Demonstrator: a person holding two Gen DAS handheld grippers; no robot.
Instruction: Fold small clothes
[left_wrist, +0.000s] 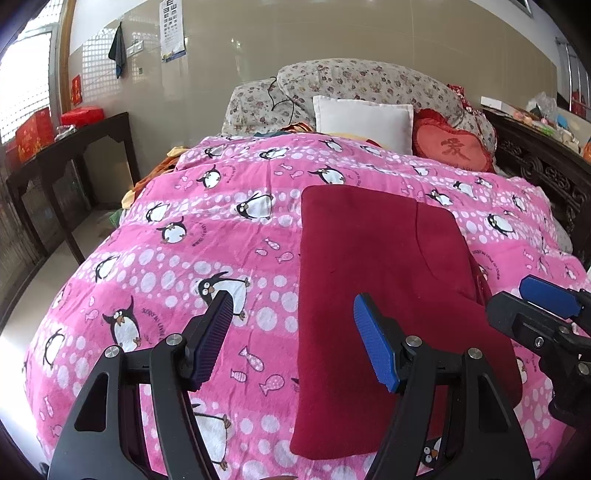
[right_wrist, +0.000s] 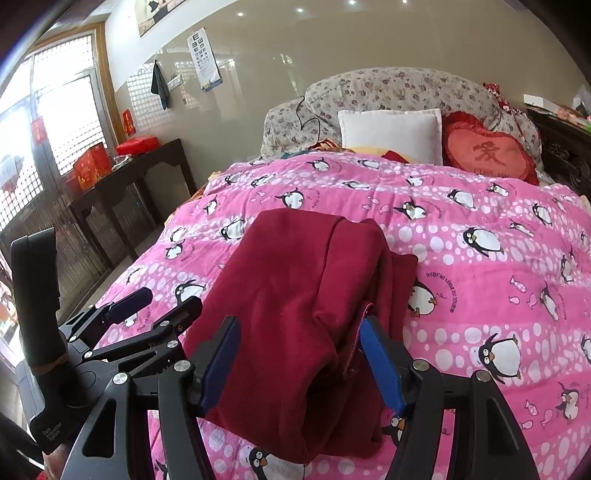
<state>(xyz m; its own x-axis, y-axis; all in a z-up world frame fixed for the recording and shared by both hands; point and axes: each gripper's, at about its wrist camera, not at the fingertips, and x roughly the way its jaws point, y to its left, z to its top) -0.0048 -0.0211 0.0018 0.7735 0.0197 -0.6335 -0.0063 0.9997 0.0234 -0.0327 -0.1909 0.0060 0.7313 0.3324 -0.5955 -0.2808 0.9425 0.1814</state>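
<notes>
Pink penguin quilt (left_wrist: 155, 266) across bed, dark side table (left_wrist: 74, 147) far left. Left gripper (left_wrist: 291, 325) apart, empty, straddling left edge of garment. Maroon garment (left_wrist: 376, 258) folded flat mid-quilt. Right gripper (right_wrist: 299, 354) apart over garment's near end, pads not pressing. White pillow (left_wrist: 364, 120), red heart cushion (left_wrist: 452, 147) beyond.

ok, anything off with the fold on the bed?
Mostly tidy, but the red garment is uneven on its right: layers stick out past the top fold, with a raw edge by the right gripper.
</notes>
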